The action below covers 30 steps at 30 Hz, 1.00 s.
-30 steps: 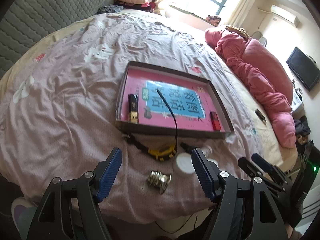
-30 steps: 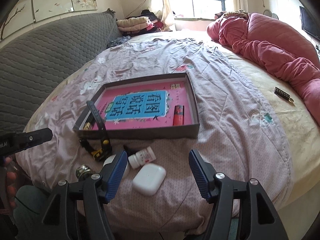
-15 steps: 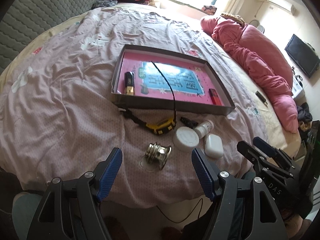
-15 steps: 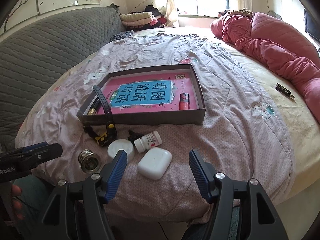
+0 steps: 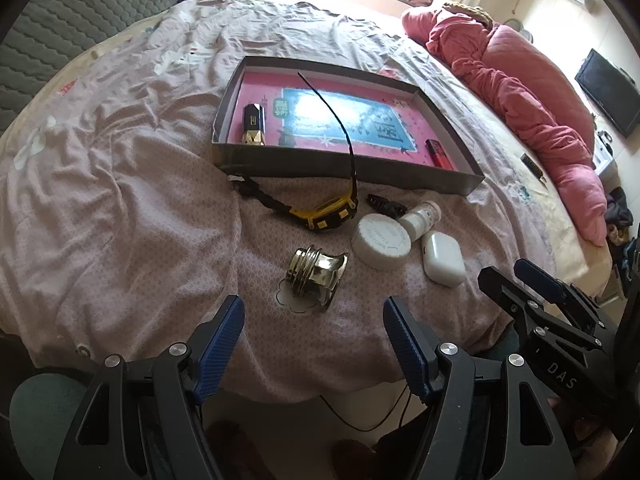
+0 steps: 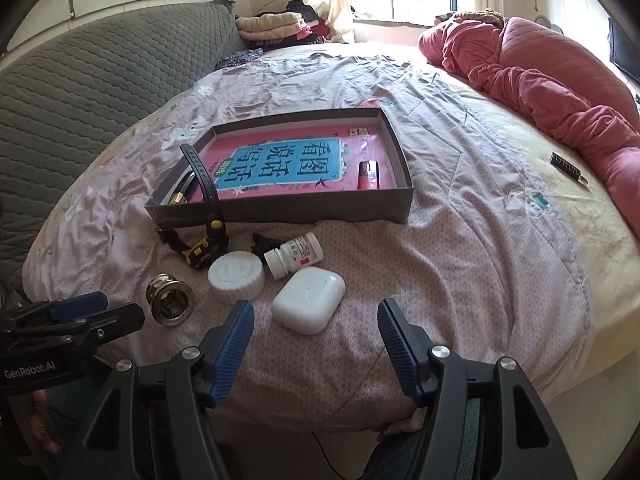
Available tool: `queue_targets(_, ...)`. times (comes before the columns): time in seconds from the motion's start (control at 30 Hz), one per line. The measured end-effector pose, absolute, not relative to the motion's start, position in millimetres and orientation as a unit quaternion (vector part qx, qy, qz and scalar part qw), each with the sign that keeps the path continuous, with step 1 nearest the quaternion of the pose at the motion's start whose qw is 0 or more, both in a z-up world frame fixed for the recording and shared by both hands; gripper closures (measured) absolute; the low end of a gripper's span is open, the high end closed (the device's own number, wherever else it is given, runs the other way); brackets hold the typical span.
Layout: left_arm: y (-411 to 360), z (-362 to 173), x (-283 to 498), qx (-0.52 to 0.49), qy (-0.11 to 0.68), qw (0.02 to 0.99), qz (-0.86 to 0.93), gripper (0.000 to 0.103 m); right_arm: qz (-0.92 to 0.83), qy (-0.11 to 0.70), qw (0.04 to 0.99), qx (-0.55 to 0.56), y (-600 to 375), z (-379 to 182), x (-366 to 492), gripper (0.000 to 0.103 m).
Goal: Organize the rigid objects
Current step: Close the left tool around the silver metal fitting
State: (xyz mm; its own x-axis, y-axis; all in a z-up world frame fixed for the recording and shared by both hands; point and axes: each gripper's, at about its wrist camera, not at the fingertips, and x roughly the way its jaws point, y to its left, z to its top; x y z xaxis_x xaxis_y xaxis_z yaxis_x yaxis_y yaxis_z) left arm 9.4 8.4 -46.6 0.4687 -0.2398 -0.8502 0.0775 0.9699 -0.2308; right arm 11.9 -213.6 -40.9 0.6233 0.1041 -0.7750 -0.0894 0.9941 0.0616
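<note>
Small objects lie on a pink bedspread in front of a shallow box.
Left wrist view: the left gripper (image 5: 313,320) is spread and empty above a metal fitting (image 5: 318,274) — watch (image 5: 320,216) and white lid (image 5: 381,241) beyond. Right wrist view: the right gripper (image 6: 316,326) is spread, empty, just before a white case (image 6: 308,294); a pill bottle (image 6: 294,260) lies near the box (image 6: 280,209).

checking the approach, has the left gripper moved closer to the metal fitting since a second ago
Yes. In the left wrist view the metal fitting and grey box now loom larger and higher, so the open left gripper has come down toward them.
</note>
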Motion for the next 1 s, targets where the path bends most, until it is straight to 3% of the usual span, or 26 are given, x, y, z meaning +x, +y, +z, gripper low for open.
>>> queue_targets(0.7,8,-85,45,-0.073,0.535,0.838,-0.076,0.03,0.055,0.466,0.883,0.023,-210,-77,37,0.039)
queue_targets(1.0,5,-93,56,-0.072,0.544,0.833,-0.078,0.043,0.055,0.472,0.878,0.054,-214,-91,47,0.039)
